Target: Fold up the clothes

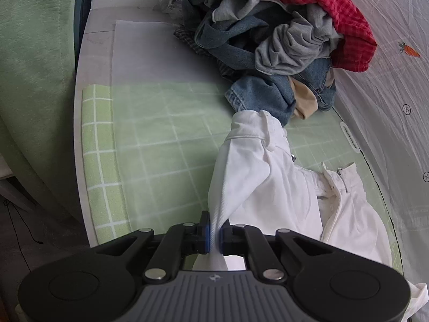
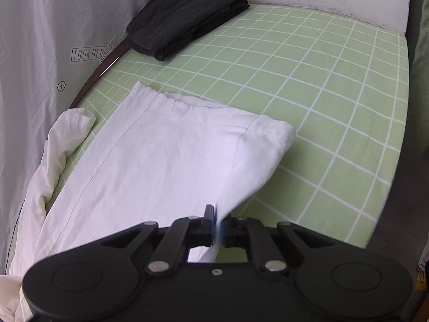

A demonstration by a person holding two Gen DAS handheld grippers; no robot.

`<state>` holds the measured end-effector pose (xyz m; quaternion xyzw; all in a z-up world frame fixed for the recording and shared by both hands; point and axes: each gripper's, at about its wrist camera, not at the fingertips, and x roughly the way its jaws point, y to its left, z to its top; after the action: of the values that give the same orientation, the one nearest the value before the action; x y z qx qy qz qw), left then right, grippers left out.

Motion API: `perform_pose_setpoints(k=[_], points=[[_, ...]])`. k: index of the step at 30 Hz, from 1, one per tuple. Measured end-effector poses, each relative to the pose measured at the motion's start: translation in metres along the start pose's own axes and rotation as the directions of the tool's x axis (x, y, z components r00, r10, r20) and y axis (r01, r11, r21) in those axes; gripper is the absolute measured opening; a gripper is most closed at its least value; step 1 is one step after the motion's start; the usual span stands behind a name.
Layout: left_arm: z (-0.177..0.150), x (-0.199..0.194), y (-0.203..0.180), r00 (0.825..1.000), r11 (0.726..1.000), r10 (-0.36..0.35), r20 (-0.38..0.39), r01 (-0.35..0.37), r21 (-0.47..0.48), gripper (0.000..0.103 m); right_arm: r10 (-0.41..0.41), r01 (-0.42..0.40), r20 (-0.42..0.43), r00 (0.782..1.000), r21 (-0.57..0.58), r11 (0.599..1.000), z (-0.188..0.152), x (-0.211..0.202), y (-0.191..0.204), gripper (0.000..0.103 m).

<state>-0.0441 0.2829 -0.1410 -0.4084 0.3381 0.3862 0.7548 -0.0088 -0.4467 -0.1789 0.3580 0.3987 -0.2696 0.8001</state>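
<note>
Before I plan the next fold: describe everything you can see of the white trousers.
The white trousers, of creased cotton-like cloth, lie on the green checked mat. Their open waistband, button and fly lie near the clothes pile; a hemmed leg lies spread flat. The left tongs and the right tongs each pinch an edge.

A home bedroom, a bed (image 2: 308, 86) under a green checked sheet, a heap of unfolded laundry (image 1: 268, 35) on it, a folded dark garment (image 2: 187, 18), carrot-print netting (image 1: 388, 80) alongside.
</note>
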Motion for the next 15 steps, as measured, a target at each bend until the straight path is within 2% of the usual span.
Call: perform_pose_setpoints(k=[2, 5, 6, 8, 10, 12, 15], points=[[0.002, 0.002, 0.006, 1.000, 1.000, 0.024, -0.004, -0.024, 0.009, 0.008, -0.001, 0.000, -0.005, 1.000, -0.009, 1.000, -0.008, 0.000, -0.002, 0.008], [-0.002, 0.006, 0.015, 1.000, 1.000, 0.009, -0.015, -0.009, 0.010, 0.011, -0.012, 0.012, 0.012, 1.000, -0.010, 1.000, -0.007, 0.001, -0.007, 0.024], [-0.005, 0.006, 0.015, 1.000, 1.000, 0.017, -0.011, -0.016, 0.013, 0.013, -0.020, 0.020, 0.023, 1.000, 0.002, 1.000, -0.003, 0.001, -0.010, 0.034], [-0.008, 0.005, 0.015, 1.000, 0.999, 0.028, -0.004, -0.028, 0.019, 0.015, -0.036, 0.035, 0.044, 0.998, 0.027, 0.999, 0.005, 0.002, -0.015, 0.038], [-0.009, 0.005, 0.014, 0.999, 0.999, 0.041, -0.007, -0.040, 0.017, 0.017, -0.040, 0.037, 0.061, 0.997, 0.049, 0.998, 0.011, 0.003, -0.021, 0.029], [-0.010, 0.005, 0.016, 0.999, 0.999, 0.039, -0.011, -0.039, 0.005, 0.017, -0.033, 0.029, 0.062, 0.998, 0.053, 0.998, 0.017, 0.003, -0.027, 0.008], [-0.011, 0.004, 0.020, 0.999, 0.999, 0.032, -0.018, -0.032, -0.007, 0.019, -0.044, 0.041, 0.093, 0.995, 0.033, 0.999, 0.021, -0.003, -0.030, 0.003]])
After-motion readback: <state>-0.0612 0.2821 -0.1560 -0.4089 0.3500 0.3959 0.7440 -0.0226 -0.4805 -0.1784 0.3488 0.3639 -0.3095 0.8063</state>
